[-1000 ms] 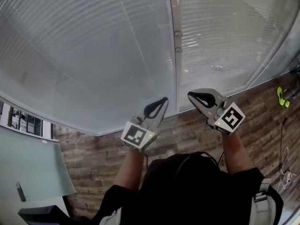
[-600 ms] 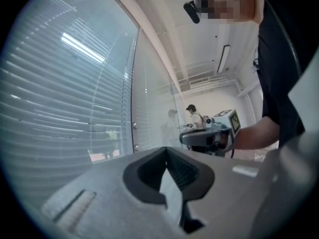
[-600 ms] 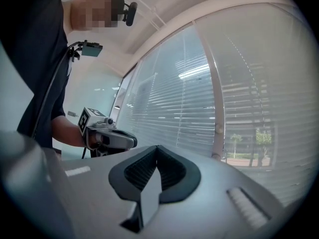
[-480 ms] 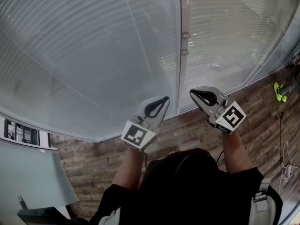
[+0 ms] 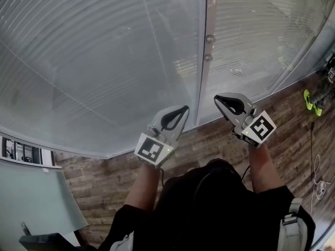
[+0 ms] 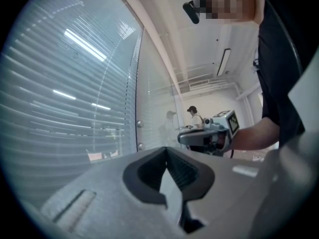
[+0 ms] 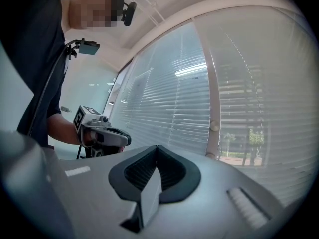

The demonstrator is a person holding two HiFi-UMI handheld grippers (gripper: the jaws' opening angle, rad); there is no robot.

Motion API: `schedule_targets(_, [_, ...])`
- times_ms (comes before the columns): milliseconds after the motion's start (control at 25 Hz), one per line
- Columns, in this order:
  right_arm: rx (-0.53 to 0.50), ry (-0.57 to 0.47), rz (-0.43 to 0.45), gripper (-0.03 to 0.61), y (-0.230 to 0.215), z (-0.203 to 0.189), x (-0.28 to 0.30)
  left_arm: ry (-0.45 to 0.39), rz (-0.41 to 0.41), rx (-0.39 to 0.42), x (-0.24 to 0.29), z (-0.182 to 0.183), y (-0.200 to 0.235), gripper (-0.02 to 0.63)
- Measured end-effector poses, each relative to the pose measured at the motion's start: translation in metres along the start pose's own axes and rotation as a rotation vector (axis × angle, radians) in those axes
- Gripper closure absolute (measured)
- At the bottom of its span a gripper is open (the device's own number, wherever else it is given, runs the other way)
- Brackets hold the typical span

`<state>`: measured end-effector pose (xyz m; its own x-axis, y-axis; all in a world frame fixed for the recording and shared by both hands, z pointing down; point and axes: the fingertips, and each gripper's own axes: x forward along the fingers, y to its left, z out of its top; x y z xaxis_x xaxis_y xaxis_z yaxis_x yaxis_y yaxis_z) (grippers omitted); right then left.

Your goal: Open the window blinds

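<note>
**Currently: both grippers level in front of the shut blinds**

I hold the left gripper [image 5: 182, 110] and the right gripper [image 5: 218, 99] level and side by side, pointed at the window. The left one sits just left of the upright frame post [image 5: 202, 82], and the right one just right of it. The fingers of each gripper are pressed together with nothing between them, and both gripper views confirm this. I judge this to be a staging stance, since closed fingers form a narrow tip suited to reaching a small control.

The blinds [image 5: 99, 56] hang shut across the panes on both sides of the post. They are thin, pale grey horizontal slats, lying flat behind what appears to be glass. Two small round knobs [image 5: 210, 38] sit on the post, above the grippers and apart from them. They are probably the slat controls, though I cannot confirm that. The floor [image 5: 209, 145] below the window's lower edge is wood-patterned plank.
</note>
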<state>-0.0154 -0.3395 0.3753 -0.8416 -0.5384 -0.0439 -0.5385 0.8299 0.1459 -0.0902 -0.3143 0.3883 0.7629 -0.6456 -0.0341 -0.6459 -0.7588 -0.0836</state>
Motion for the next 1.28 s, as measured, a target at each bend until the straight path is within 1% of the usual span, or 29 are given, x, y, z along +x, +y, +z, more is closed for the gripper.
schedule_targets(80, [-0.004,-0.021,-0.011,0.572,-0.005,0.004,0.001,-0.004,-0.003,0.0,0.002,0.002,-0.001,0.609])
schedule_targets(160, [-0.011,-0.019,-0.018,0.572,-0.01,0.005,0.002,-0.005,0.001,0.003,0.003,0.003,0.0,0.609])
schedule_targets(440, [-0.037,0.039,-0.03,0.571,-0.022,0.002,0.002,0.002,0.015,0.0,0.005,0.001,0.001,0.609])
schedule_targets(600, [-0.081,0.06,-0.046,0.571,-0.03,0.003,0.006,-0.041,0.024,0.018,0.005,-0.003,0.004,0.609])
schedule_targets(720, [-0.106,0.08,-0.059,0.569,-0.036,0.005,0.01,-0.014,0.015,0.005,0.005,0.003,0.0,0.609])
schedule_targets(800, [-0.128,0.097,-0.058,0.525,-0.039,0.006,0.015,-0.022,0.018,0.015,0.003,0.004,0.0,0.609])
schedule_targets(960, [-0.221,0.125,-0.073,0.514,-0.052,0.009,0.024,-0.02,0.023,0.011,-0.001,0.005,-0.001,0.609])
schedule_targets(1080, [-0.295,0.155,-0.113,0.472,-0.066,0.015,0.031,-0.044,0.021,0.042,-0.003,0.001,-0.001,0.609])
schedule_targets(1200, [-0.369,0.19,-0.146,0.445,-0.079,0.021,0.04,-0.028,0.014,0.018,-0.005,0.003,-0.008,0.609])
schedule_targets(1280, [-0.419,0.223,-0.161,0.429,-0.086,0.021,0.046,-0.037,0.012,0.022,-0.005,0.002,-0.011,0.609])
